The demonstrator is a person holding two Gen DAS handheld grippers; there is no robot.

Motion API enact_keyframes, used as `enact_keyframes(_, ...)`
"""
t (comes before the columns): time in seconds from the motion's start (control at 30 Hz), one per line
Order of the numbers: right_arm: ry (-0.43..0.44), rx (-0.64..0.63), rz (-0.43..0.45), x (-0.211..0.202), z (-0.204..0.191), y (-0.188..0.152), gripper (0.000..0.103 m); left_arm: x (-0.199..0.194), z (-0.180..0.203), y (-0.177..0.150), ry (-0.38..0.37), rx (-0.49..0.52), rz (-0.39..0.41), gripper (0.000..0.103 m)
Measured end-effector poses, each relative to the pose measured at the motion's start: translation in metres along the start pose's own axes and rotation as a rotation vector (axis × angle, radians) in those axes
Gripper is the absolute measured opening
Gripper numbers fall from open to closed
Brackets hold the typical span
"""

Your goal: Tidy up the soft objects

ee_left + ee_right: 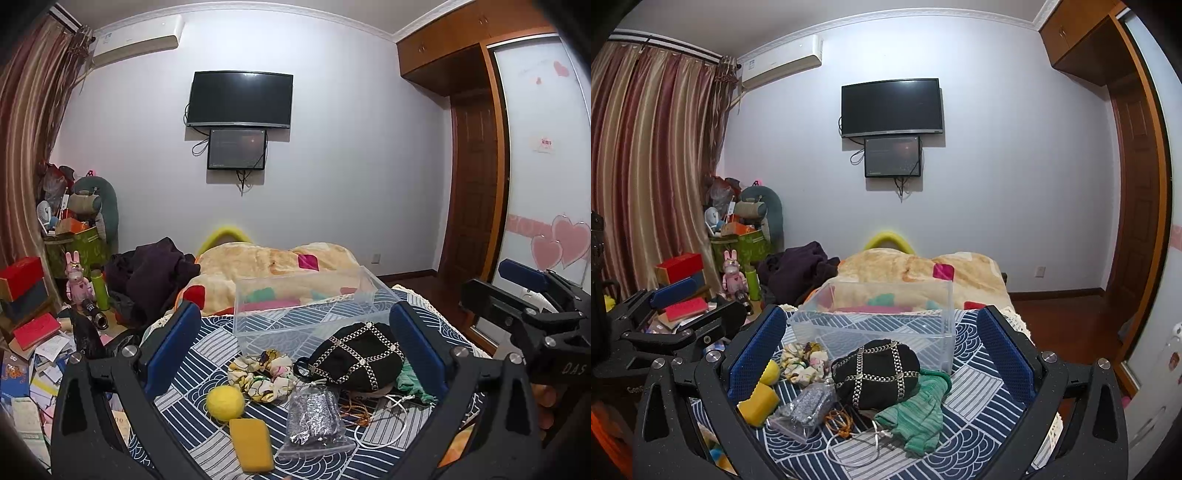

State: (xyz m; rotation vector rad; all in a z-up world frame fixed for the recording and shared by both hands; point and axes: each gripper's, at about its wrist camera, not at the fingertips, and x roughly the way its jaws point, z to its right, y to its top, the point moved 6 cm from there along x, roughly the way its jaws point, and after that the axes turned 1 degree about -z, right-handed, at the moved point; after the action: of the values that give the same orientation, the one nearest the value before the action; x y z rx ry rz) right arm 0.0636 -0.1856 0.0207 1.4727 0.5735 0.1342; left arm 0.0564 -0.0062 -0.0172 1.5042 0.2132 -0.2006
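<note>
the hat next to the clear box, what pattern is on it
Black hat with a silver chain lattice, clearest in the right wrist view.

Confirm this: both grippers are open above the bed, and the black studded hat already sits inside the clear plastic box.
Not quite. The black studded hat lies on the patterned bedspread in front of the clear plastic box, not inside it, as the right wrist view shows. Both grippers are open.

**Bedroom background, non-task items**

Wall-mounted TV (891,107) with smaller screen (892,156) just below it, cables hanging. Air conditioner (781,61) high on wall beside striped curtains (650,155). Wooden wardrobe (469,147) at right, sliding door with pink heart decals (565,240). Left corner clutter: green storage box (742,245), pink rabbit figure (732,275), red box (679,264), books on floor (33,332). Dark clothes pile (798,269) beside yellowish blanket (923,269).
</note>
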Motion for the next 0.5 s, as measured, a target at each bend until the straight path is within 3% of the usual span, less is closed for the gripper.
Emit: enact_keyframes(0.5,0.004,0.002,-0.004,0.0013,-0.0012,-0.0007,0.103,0.0003,-0.0013,-0.0007,-0.008,-0.005,0.002,0.103)
